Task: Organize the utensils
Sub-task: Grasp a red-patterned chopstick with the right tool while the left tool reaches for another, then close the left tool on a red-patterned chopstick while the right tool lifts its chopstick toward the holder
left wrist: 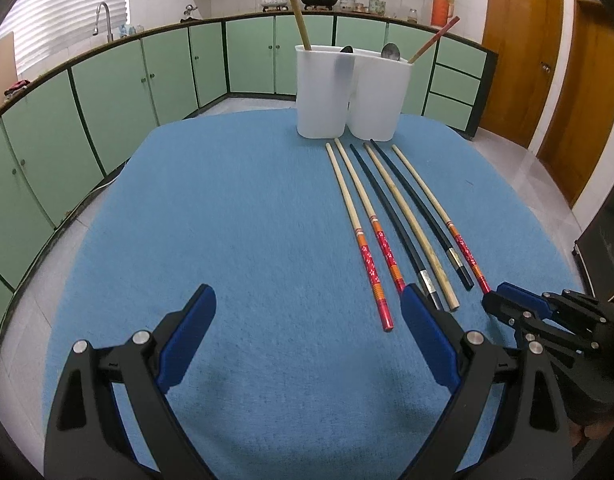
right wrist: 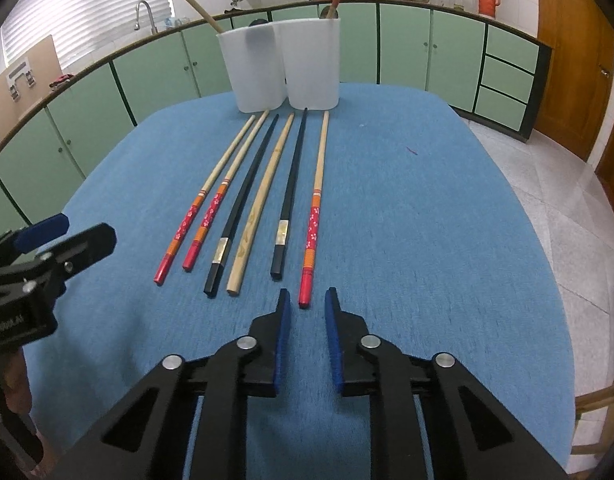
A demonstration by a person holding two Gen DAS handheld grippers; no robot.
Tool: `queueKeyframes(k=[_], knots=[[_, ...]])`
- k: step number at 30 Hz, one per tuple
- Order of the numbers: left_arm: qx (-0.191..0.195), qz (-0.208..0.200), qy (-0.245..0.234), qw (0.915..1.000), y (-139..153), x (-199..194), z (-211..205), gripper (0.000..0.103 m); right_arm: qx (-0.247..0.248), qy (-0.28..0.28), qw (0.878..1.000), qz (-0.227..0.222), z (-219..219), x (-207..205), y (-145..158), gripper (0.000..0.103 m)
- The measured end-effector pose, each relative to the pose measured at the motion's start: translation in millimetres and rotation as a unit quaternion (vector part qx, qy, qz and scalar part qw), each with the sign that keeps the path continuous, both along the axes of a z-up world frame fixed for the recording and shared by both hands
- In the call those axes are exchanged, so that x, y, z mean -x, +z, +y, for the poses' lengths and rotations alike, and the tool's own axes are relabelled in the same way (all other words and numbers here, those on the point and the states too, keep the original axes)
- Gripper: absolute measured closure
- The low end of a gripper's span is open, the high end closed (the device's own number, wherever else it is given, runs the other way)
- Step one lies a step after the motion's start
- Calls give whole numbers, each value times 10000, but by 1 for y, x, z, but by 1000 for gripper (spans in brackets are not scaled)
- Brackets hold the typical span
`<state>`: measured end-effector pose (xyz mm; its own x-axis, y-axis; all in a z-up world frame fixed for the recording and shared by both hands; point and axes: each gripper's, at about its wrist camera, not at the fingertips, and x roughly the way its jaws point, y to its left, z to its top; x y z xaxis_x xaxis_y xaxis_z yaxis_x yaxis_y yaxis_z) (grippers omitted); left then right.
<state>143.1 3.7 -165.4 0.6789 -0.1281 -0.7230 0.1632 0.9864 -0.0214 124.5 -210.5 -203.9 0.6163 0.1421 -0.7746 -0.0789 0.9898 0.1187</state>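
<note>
Several chopsticks lie side by side on a blue tablecloth [left wrist: 247, 220]: red-handled ones [left wrist: 369, 256], black ones [left wrist: 391, 212] and a plain bamboo one [left wrist: 411, 224]. Two white holders [left wrist: 323, 92] stand behind them, with a bamboo chopstick, a red chopstick and spoons inside. My left gripper [left wrist: 309, 304] is wide open and empty, left of the row. My right gripper [right wrist: 307, 304] is partly open, its tips just short of the end of the rightmost red-handled chopstick [right wrist: 313, 220], not holding it.
The right gripper shows at the right edge of the left wrist view [left wrist: 519, 304]; the left gripper shows at the left of the right wrist view [right wrist: 47, 248]. Green kitchen cabinets [left wrist: 107, 92] curve behind the table. Wooden doors [left wrist: 547, 60] stand to the right.
</note>
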Motion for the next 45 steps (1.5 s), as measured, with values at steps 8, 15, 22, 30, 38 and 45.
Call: queueKeyframes(k=[8,15,22,30,38,45], knots=[[21,49,-15,10000,-4,-2,-3,12,257,-58,9996,-81,5,1,-3,97],[65,126,-65,9999,-10,-2,-10,12,158,-193,9996,-96,-7,2,1,97],[-27,235,-133,9996,-23,-4,-24,20,44,-309,9994,-124,-23,5,3,97],[-137,470,-115,9987,-36,-6,-32,35,-28,-324,9994,-117,-27,5,1,97],[-198,385,-108,9990,-36,-4,-41,60,-49,-350,9993,-89,-29,4,-1,97],[-84,421,-259,9987,-34,-2,-47,96,-48,-374,9992,-122,-31,4,0,97]])
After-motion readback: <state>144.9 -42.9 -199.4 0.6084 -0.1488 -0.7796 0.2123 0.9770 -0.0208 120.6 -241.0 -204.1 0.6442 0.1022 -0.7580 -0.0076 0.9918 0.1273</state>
